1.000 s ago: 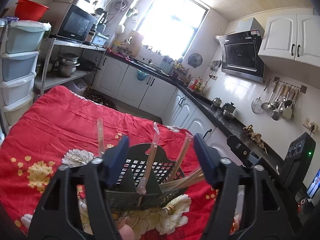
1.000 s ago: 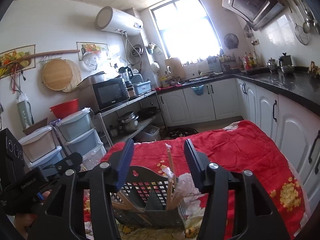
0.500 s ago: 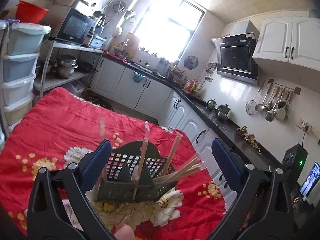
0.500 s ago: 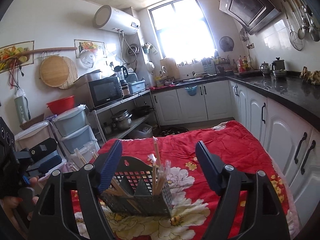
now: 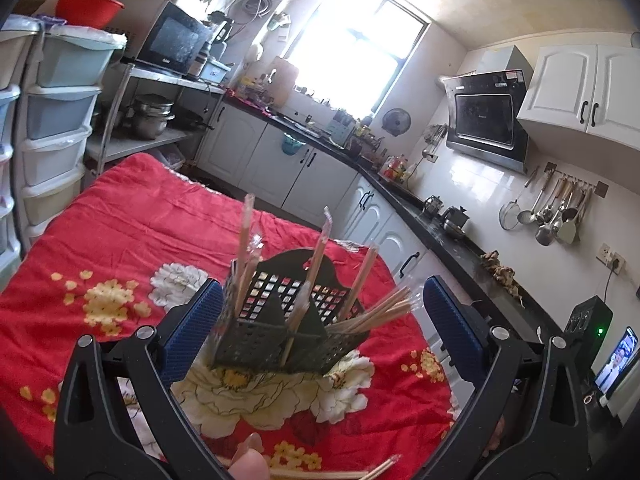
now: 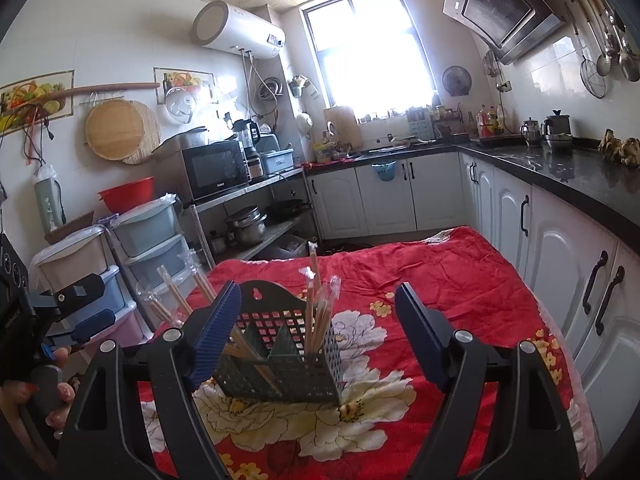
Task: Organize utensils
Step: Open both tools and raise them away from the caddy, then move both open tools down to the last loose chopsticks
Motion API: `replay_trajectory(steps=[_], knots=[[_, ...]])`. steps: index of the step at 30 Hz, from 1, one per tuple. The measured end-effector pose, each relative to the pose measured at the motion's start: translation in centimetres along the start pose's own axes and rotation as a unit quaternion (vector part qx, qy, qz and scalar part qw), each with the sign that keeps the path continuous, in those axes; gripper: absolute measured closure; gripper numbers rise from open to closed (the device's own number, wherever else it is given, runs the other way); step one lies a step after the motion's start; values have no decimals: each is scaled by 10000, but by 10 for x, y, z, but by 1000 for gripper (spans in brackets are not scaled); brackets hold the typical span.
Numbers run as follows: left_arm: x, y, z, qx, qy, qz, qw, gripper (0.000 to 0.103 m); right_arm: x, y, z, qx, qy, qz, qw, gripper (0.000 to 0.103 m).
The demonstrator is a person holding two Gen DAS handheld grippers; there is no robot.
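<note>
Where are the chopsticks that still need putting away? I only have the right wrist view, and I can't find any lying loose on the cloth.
Observer: The left wrist view shows wrapped chopsticks lying flat on the red floral cloth at the bottom edge of the frame, on the near side of the black utensil holder.
Operator: Is the left gripper holding anything?
Observer: No. The left gripper is open and empty, and the holder sits in the gap between its blue fingers.
</note>
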State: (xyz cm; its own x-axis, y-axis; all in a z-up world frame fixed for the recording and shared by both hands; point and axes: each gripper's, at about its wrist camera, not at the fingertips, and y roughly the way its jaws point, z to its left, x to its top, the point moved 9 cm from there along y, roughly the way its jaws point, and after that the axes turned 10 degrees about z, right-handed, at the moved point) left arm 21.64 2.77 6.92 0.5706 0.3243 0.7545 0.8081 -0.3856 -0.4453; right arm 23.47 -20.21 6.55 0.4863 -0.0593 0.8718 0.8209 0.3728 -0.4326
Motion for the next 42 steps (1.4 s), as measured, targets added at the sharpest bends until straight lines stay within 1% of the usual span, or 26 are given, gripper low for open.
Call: replay_trajectory(steps=[7,15,22,35,42], knots=[[-16,-2,18,123,-194,143,9996,11,-12,-1,6,33,-82,143,9999,26],[-31,-3,29,180,-322,295,9989,11,-24,0,11,63,-159,283,9995,26],[-53,4,44,258,-522,589,9966,11,-39,1,12,64,-204,447,9988,26],[-97,13,67,482,-630,1111,9906,11,-87,14,6,-6,-221,1038,9943,26],[-114,17,68,472,-644,1322,9880,11,-111,17,6,16,-275,1338,9906,26]])
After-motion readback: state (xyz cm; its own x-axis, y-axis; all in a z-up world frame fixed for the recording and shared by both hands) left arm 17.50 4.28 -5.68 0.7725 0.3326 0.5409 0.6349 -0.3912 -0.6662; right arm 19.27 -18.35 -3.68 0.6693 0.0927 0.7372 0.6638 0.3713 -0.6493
